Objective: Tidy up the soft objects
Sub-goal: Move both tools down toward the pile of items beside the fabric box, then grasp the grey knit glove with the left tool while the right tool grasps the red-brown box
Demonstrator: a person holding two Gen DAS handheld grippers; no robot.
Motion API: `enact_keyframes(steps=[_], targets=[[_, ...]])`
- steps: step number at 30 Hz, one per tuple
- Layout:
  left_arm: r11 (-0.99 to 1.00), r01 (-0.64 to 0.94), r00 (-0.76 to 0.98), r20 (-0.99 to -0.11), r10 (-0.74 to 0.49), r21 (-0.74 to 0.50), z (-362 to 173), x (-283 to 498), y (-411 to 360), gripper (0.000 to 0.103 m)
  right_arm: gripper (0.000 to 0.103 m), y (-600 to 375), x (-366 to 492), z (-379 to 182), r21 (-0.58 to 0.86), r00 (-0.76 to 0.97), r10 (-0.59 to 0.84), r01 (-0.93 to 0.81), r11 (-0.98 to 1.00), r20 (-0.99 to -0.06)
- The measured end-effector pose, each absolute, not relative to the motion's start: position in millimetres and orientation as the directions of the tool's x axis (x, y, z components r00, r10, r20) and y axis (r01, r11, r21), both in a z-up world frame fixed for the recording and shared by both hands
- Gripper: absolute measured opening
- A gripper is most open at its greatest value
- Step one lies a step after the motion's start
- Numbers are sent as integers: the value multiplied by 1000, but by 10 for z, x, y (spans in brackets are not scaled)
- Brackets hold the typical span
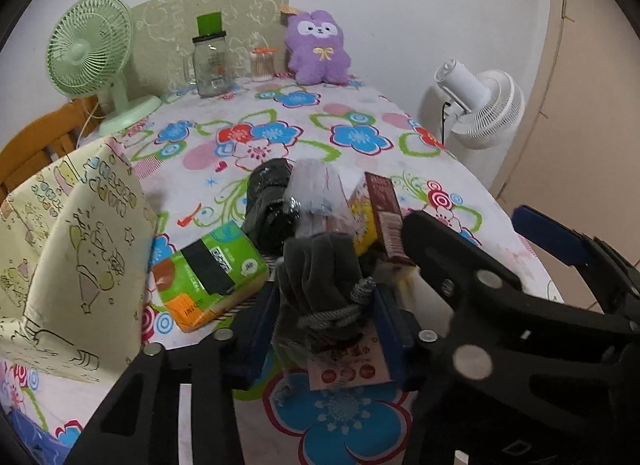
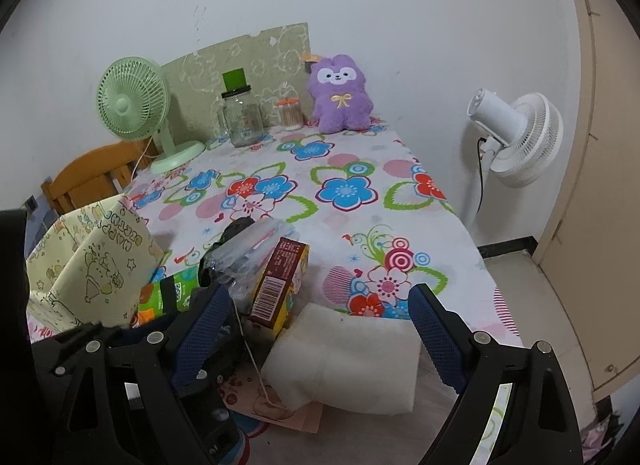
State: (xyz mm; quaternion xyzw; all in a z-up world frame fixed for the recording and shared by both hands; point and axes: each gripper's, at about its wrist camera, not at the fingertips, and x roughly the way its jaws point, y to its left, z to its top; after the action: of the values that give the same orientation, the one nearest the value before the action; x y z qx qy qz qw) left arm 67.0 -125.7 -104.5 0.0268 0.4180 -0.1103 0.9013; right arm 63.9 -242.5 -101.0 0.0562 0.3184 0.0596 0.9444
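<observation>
My left gripper (image 1: 326,317) is shut on a dark grey glove (image 1: 320,269) with a grey cord and a paper tag (image 1: 348,369), held low over the floral tablecloth (image 1: 280,137). My right gripper (image 2: 320,329) is open around a white foam block (image 2: 344,361) on the table's near edge; its arm also shows in the left wrist view (image 1: 480,297). A purple plush toy (image 2: 340,95) sits at the far edge, and shows in the left wrist view (image 1: 318,49) too. A cream cartoon-print fabric bag (image 1: 68,249) stands at the left.
A green tissue pack (image 1: 208,273), a black bundle (image 1: 272,205), a clear plastic packet (image 1: 316,193) and a red-yellow box (image 2: 280,285) crowd the near middle. A green fan (image 1: 92,57), glass jar (image 1: 212,61) and toothpick jar (image 2: 290,115) stand at the back. A white fan (image 2: 516,137) stands right.
</observation>
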Motion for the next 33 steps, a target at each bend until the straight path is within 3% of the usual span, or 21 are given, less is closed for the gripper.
enact_keyframes(steps=[12, 19, 23, 26, 33], targets=[[973, 225, 625, -760, -180, -46, -1074, 677, -1192, 39, 86, -2250, 845, -1153, 160, 743, 200, -127, 979, -638], [978, 200, 615, -768, -176, -63, -1128, 745, -1133, 39, 64, -2169, 991, -1269, 205, 687, 262, -166, 965, -677], [977, 199, 614, -768, -181, -72, -1129, 758, -1117, 38, 40, -2112, 1002, -1266, 224, 672, 304, -206, 953, -676], [976, 203, 614, -768, -185, -73, -1117, 761, -1109, 37, 31, -2104, 1002, -1256, 236, 664, 320, -216, 947, -676], [976, 210, 645, -744, -175, -48, -1023, 688, -1138, 35, 21, -2094, 957, -1191, 222, 670, 308, -213, 951, -676]])
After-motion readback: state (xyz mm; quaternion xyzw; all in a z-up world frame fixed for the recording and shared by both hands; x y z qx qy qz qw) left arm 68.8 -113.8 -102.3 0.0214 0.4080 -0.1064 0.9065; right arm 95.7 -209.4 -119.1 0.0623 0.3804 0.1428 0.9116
